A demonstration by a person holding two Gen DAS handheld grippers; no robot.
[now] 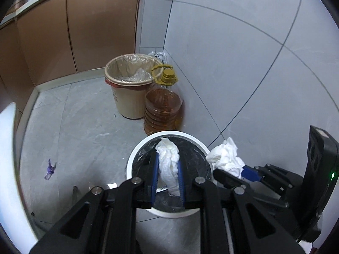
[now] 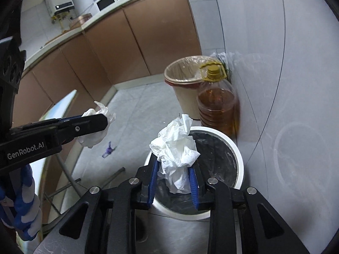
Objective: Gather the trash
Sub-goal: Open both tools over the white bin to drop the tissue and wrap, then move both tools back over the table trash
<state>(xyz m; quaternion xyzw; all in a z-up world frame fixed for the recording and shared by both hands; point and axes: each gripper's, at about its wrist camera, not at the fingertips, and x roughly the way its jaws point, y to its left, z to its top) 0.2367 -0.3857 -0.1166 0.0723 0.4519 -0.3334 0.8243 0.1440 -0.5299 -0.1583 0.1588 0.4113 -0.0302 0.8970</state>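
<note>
My left gripper (image 1: pixel 168 165) is shut on a crumpled white tissue (image 1: pixel 168 158) and holds it over the white bin with a black liner (image 1: pixel 135 150). My right gripper (image 2: pixel 174 169) is shut on a larger crumpled white tissue (image 2: pixel 175 148) above the same bin (image 2: pixel 237 150). In the left wrist view the right gripper (image 1: pixel 235 173) and its tissue (image 1: pixel 224 154) hang at the bin's right rim. In the right wrist view the left gripper (image 2: pixel 101 122) with its tissue (image 2: pixel 95 137) is at the left, away from the bin.
A beige bin with a clear liner (image 1: pixel 129 97) and a big bottle of amber oil (image 1: pixel 163 110) stand in the corner by the grey wall. A small purple scrap (image 1: pixel 49 169) lies on the floor. Brown cabinets (image 1: pixel 74 31) run along the back.
</note>
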